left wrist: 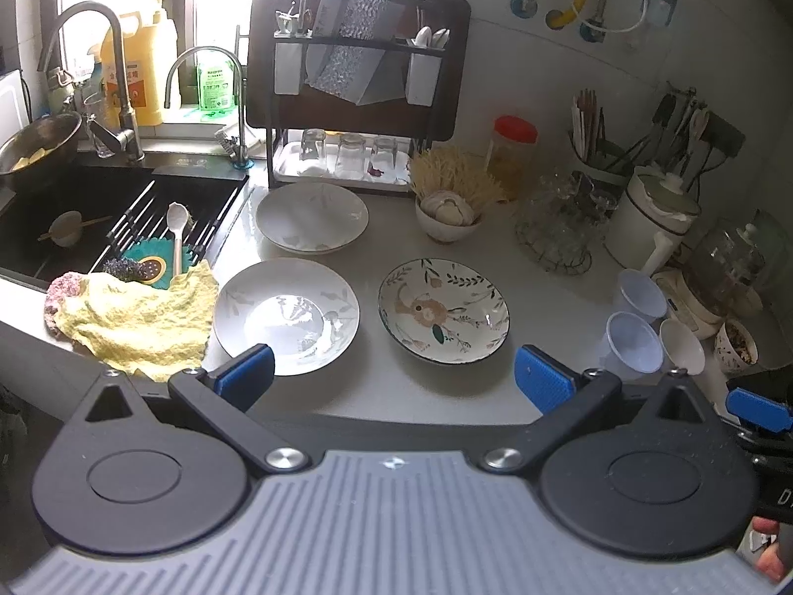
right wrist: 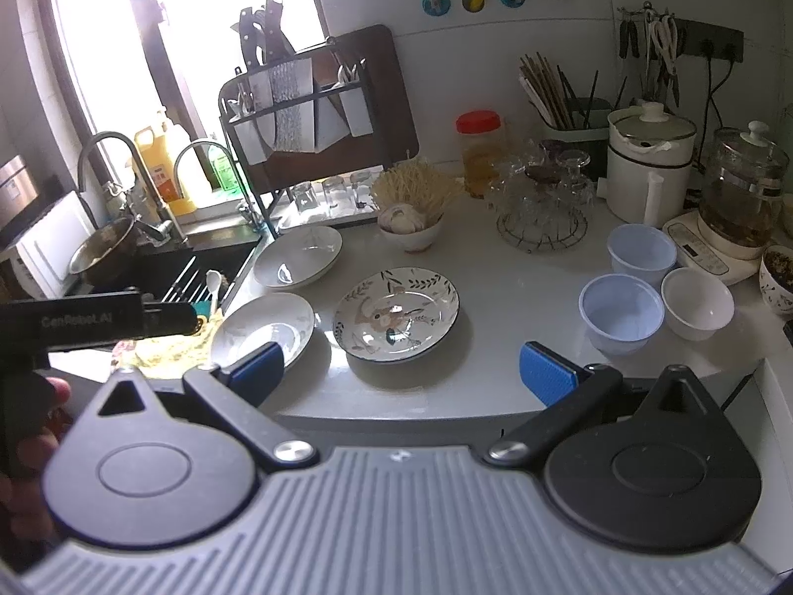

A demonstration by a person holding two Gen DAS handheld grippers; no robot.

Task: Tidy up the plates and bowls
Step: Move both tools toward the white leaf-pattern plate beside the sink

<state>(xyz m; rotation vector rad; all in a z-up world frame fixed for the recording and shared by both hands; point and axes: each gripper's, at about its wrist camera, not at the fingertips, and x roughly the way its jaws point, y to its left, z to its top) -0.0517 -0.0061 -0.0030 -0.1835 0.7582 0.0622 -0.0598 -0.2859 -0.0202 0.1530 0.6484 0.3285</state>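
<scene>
Three plates lie on the white counter. A white plate (left wrist: 286,315) (right wrist: 262,331) is nearest on the left, a second white plate (left wrist: 312,217) (right wrist: 298,257) lies behind it, and a floral plate (left wrist: 443,311) (right wrist: 395,314) sits to the right. Two pale blue bowls (left wrist: 632,344) (right wrist: 622,310) (right wrist: 642,253) and a white bowl (left wrist: 681,346) (right wrist: 696,301) stand at the right. My left gripper (left wrist: 394,379) is open and empty, in front of the near plates. My right gripper (right wrist: 401,372) is open and empty, in front of the floral plate.
A sink (left wrist: 99,218) with a rack, spoon and yellow cloth (left wrist: 139,317) is at the left. A dish rack (left wrist: 357,99) with knives and glasses stands at the back. A garlic bowl (left wrist: 448,220), jar, glass basket (right wrist: 542,208), kettles and a chopstick holder line the back right.
</scene>
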